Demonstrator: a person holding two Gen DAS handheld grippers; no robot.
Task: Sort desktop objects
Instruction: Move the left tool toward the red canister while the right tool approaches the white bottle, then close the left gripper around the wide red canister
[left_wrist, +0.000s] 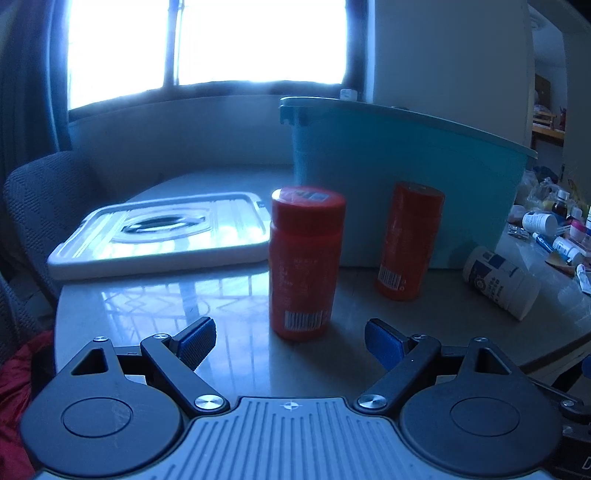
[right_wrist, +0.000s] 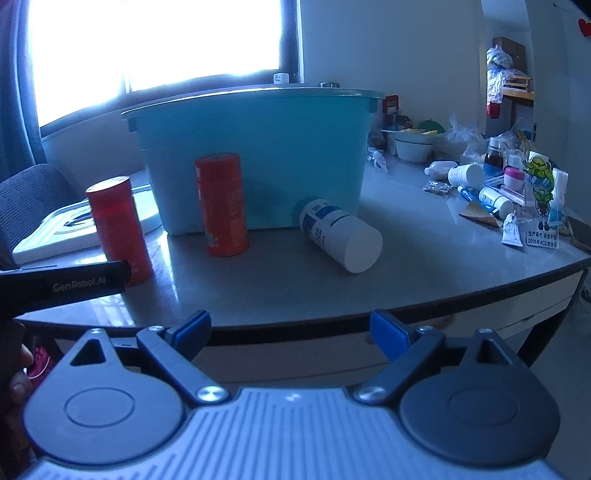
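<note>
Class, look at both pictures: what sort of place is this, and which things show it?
Probably a lived-in home room: a cluttered table by a bright window, with medicine bottles, a bowl and an upholstered chair.

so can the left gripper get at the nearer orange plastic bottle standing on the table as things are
Probably yes. The left gripper is open and empty, and the nearer orange plastic bottle stands upright just ahead of its blue pads, with bare table between them. The second orange bottle stands apart.
</note>
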